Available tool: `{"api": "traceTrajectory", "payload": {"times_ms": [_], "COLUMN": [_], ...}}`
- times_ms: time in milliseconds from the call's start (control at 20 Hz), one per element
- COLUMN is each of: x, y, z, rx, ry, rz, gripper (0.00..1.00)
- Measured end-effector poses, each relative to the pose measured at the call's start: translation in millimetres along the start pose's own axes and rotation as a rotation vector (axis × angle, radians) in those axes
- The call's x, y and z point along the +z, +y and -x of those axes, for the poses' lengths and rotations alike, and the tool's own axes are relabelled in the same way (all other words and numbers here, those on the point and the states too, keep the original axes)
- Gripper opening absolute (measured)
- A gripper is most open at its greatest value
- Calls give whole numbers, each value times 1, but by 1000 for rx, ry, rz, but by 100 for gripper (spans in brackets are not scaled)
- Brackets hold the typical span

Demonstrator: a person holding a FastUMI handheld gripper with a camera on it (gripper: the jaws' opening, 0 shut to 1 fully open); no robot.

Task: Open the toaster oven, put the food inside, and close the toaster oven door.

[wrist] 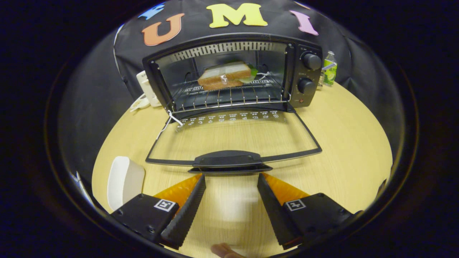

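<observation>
A black toaster oven (304, 77) stands at the far side of the round wooden table (351, 143). Its glass door (233, 138) hangs fully down, flat toward me, with the black handle (229, 159) at its near edge. A sandwich (224, 76) lies on the wire rack (229, 96) inside the oven. My gripper (231, 177) is open, its fingertips just short of the door handle and a little below it, with nothing between them.
A white plate (123, 181) lies on the table left of my fingers. A white device with a cable (145, 91) sits left of the oven. A small green-labelled bottle (330, 68) stands to its right. A fingertip (224, 250) shows at the near edge.
</observation>
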State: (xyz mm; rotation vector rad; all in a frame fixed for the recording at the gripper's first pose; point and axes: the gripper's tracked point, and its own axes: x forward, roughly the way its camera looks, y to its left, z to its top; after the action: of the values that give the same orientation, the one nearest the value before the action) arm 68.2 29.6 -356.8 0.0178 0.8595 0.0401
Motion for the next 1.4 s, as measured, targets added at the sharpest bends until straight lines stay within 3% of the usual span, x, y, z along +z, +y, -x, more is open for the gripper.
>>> {"api": "traceTrajectory", "payload": {"times_ms": [450, 600, 1000, 1250, 1400], "x": [8, 29, 47, 81, 89], "y": [7, 5, 8, 16, 12], "z": [10, 18, 32, 52, 39], "rx": [22, 18, 19, 21, 10], "ry": [-14, -106, -186, -345, -362], "rz": [-6, 17, -17, 23, 29], "gripper": [96, 95, 95, 95, 95]}}
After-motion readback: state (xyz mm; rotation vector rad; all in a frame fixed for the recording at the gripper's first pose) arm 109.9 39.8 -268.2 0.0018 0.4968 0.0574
